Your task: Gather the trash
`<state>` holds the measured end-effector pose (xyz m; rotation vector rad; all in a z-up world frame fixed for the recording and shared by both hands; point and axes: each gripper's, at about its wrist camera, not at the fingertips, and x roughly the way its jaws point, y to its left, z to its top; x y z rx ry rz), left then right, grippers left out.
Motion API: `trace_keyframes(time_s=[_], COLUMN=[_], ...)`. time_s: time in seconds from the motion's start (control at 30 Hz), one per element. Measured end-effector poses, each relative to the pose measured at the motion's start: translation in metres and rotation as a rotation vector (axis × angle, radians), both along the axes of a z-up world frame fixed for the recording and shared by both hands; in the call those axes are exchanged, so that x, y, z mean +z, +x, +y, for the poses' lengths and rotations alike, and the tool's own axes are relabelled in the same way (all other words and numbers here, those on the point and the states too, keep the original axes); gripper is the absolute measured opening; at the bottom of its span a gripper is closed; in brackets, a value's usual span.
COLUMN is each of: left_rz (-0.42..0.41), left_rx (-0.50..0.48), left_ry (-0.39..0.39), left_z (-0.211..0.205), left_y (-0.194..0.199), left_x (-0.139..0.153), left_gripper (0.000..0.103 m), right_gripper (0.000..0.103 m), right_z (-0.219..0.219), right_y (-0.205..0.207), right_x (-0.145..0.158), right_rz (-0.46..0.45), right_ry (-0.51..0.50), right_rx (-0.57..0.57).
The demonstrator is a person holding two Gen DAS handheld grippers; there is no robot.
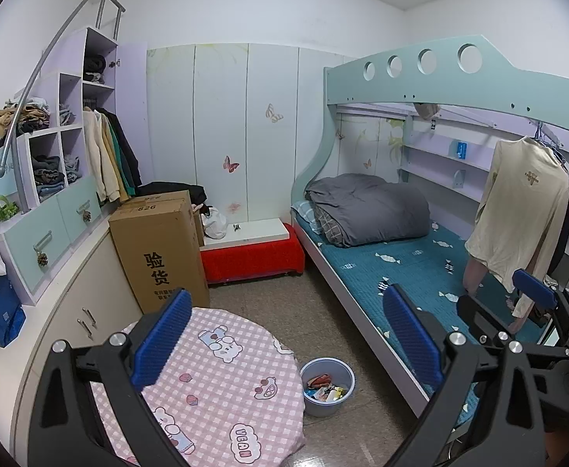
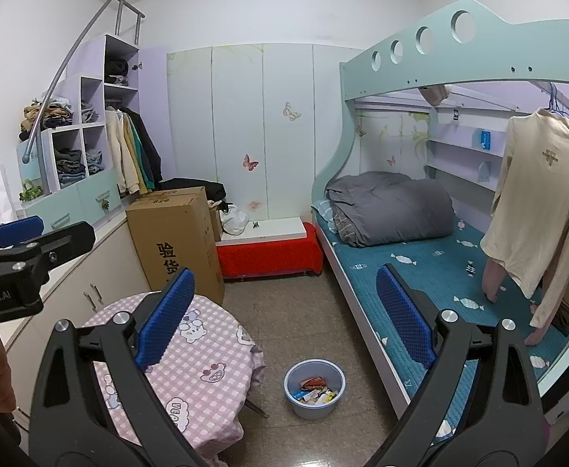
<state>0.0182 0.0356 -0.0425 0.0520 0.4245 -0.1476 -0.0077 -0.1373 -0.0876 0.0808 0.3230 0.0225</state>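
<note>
- Both claws hang high over the room with nothing in them: the left claw (image 1: 288,334) has its blue pads spread wide apart, and the right claw (image 2: 284,315) is spread just as wide.
- The trash (image 2: 317,389), a heap of wrappers and small packets, already lies in the pale blue bin (image 2: 335,373) on the floor, between the round tabletop (image 2: 206,354) with its pink checked cloth and the bunk bed (image 2: 420,272).
- I see no loose litter on the tabletop or the bare floor, so the collecting looks close to done.
- Risk, as I judge it: the bin is light and open-topped, so a claw catching only one side of the rim could tip it and spill the packets.
- The cloth hangs near the bin; a low reach might snag it.
- Readable writing: the cardboard box (image 1: 160,257) shows "826" on top and "验货" on its side; the cloth reads "YEAH"; the left claw's body, seen from the right wrist, shows "enRobot.AI".
</note>
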Motion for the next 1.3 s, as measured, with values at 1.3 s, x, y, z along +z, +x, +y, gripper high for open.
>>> trace_keyframes(time_s=[1.3], left_rz=[0.051], left_rx=[0.068], left_ry=[0.017], left_z=[-0.096], left_y=[0.069], left_x=[-0.001], left_gripper=[0.097], right_gripper=[0.092], right_z=[-0.107], right_y=[0.072], right_x=[-0.006], right_rz=[0.032], right_ry=[0.021], right_rx=[0.066])
